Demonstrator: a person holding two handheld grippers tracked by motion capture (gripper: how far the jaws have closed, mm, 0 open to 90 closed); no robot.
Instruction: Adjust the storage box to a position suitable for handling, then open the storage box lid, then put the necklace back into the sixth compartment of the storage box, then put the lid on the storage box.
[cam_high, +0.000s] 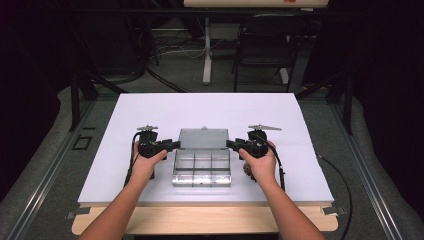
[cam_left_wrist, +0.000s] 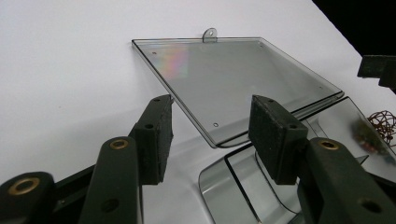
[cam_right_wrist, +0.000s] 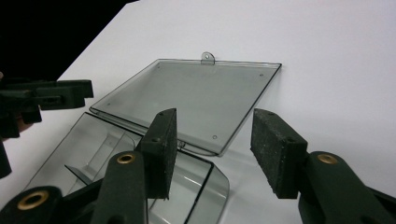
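Both grippers sit on either side of a clear plastic organizer box in the middle of the white table. The left gripper has its jaws spread fairly wide, and in the left gripper view its pads straddle the near corner of the open lid without pressing on it, so nothing is gripped. Same deal on the other side: the right gripper is also gaping, its pads flanking the lid's corner with daylight around them. No grip there either.

The box itself is see-through, with small divided compartments in the base and rounded front corners. Its lid is flipped back flat on the table behind the base, with a small hang tab on its far edge. A small brownish wiry tangle lies just beside the box, by the right hand.
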